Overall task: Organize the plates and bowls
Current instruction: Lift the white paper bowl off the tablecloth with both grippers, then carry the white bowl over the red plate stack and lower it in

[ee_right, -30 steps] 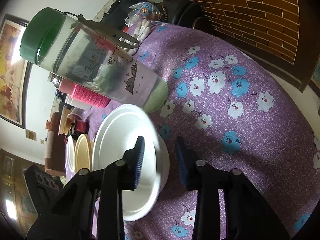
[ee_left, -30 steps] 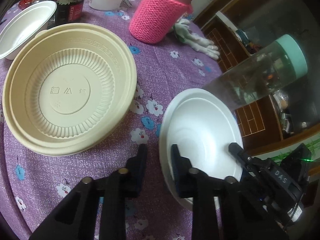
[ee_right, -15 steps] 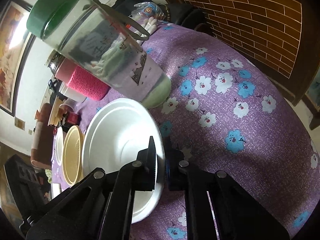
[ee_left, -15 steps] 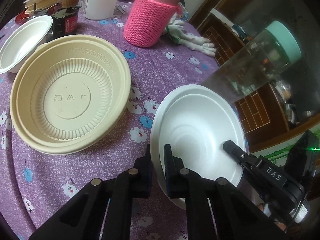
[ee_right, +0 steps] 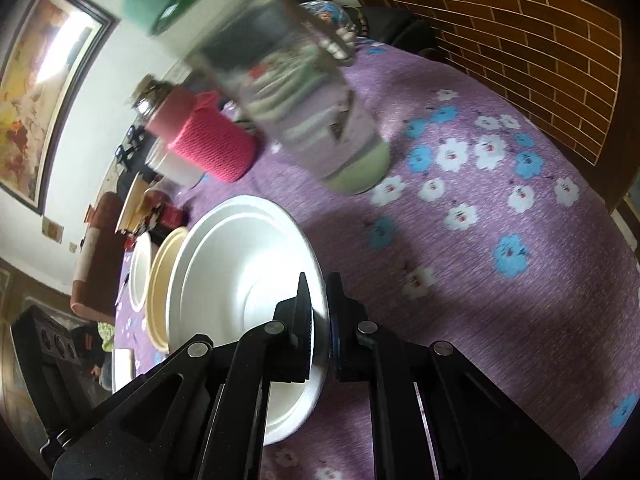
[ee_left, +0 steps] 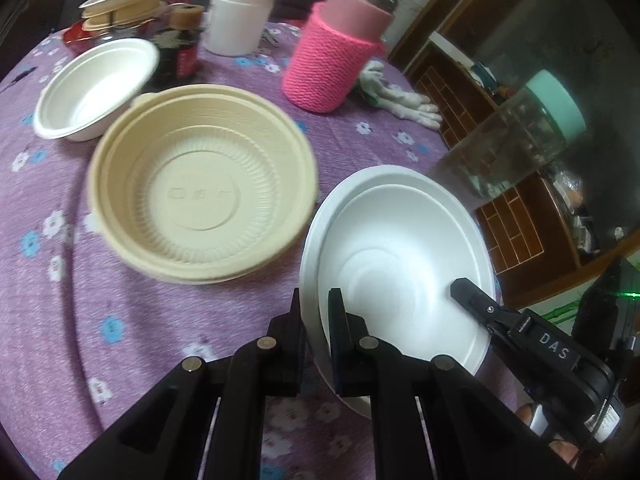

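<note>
A white bowl (ee_left: 396, 256) sits nested in a white plate on the purple flowered cloth. My left gripper (ee_left: 316, 312) is shut on its near left rim. My right gripper (ee_right: 319, 304) is shut on the opposite rim of the same white bowl (ee_right: 240, 272); its finger (ee_left: 476, 304) shows in the left wrist view. A beige ribbed bowl (ee_left: 200, 188) stands left of it, and a smaller white bowl (ee_left: 96, 84) lies further back left. The stack looks slightly raised, but I cannot tell whether it is off the cloth.
A pink knit-sleeved jar (ee_left: 332, 64), a white tub (ee_left: 240, 16), a dark sauce bottle (ee_left: 180, 44) and stacked plates (ee_left: 124, 4) stand at the back. A clear jar with a green lid (ee_right: 280, 80) stands beside the white bowl. The table edge (ee_left: 460, 152) runs right.
Both grippers closed from open onto opposite rims of the white bowl. The views then pulled back and up, with the other dishes shifting away.
</note>
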